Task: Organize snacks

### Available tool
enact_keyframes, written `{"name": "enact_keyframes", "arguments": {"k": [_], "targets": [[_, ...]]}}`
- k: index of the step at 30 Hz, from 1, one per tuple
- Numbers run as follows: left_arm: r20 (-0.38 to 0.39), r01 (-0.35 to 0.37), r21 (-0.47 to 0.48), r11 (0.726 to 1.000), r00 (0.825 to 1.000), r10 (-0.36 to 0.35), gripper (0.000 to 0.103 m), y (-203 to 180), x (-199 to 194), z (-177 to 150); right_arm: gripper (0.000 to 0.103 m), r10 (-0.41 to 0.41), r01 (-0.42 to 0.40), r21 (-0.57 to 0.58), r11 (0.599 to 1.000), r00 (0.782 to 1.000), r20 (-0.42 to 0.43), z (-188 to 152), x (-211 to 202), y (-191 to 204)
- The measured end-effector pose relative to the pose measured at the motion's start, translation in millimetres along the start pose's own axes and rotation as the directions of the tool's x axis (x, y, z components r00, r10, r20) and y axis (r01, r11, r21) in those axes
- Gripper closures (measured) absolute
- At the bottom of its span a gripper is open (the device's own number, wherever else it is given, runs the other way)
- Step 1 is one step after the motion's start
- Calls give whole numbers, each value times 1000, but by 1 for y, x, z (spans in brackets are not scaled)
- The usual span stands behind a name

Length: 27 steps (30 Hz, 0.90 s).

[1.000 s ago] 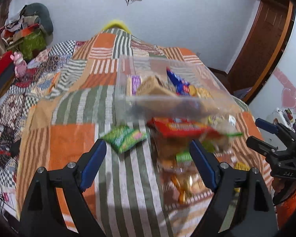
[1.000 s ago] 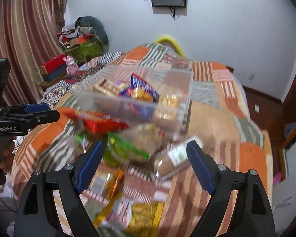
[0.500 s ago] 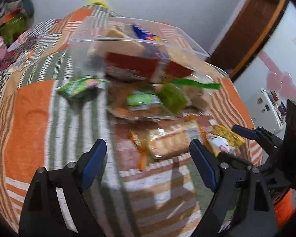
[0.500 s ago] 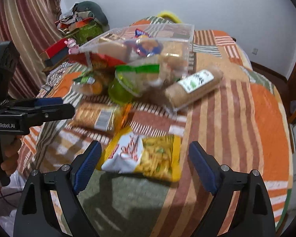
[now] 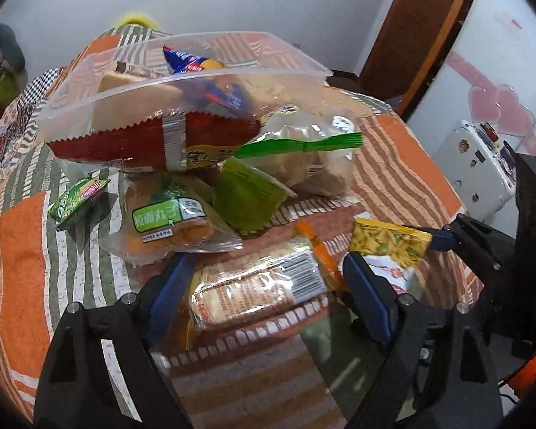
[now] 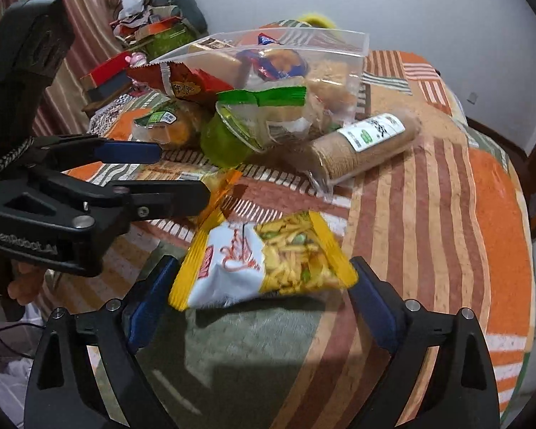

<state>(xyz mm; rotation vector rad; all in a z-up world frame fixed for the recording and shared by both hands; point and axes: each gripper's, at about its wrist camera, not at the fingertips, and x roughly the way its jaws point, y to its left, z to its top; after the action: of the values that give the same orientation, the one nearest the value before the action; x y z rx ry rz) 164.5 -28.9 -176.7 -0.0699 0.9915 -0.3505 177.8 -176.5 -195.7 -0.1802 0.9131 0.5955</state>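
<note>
A yellow-and-white crinkly chip packet point(image 6: 264, 261) lies on our striped quilt point(image 6: 446, 214), between the right gripper's point(image 6: 264, 298) opening jaws, untouched. Our left gripper point(image 5: 264, 286), spread wide, straddles a clear-wrapped biscuit pack point(image 5: 257, 289), likely so both reach the clear plastic bin point(image 5: 182, 71).

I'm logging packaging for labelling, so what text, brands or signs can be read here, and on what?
"GenRobot.AI": on the black body of the left gripper.
Large Chinese characters on the green label of the clear orange-bun packet: legible as characters only.
Red script on the yellow-and-white snack bag: blurred.
Barcode on the clear biscuit packet: digits unreadable.
</note>
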Motion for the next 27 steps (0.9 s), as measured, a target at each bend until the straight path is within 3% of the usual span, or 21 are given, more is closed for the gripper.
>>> {"name": "enact_keyframes", "arguments": {"k": [6, 10, 14, 21, 27], "targets": [[-50, 17, 15, 1000, 999, -16, 14, 8, 3, -7, 15, 30, -31, 7, 1000, 999, 39, 1, 0, -4], [-116, 40, -5, 999, 992, -40, 12, 14, 8, -15, 36, 34, -35, 43, 998, 999, 36, -3, -1, -14], [-102, -1, 26, 1000, 995, 4, 12, 7, 6, -19, 46, 46, -49, 76, 996, 998, 44, -6, -10, -22], [-7, 37, 85, 996, 999, -37, 12, -16, -15, -8, 55, 22, -26, 69, 997, 999, 48, -17, -22, -25], [-28, -6, 148, 989, 1000, 10, 12, -31, 9, 3, 61, -9, 7, 67, 998, 999, 33, -23, -32, -33]]}}
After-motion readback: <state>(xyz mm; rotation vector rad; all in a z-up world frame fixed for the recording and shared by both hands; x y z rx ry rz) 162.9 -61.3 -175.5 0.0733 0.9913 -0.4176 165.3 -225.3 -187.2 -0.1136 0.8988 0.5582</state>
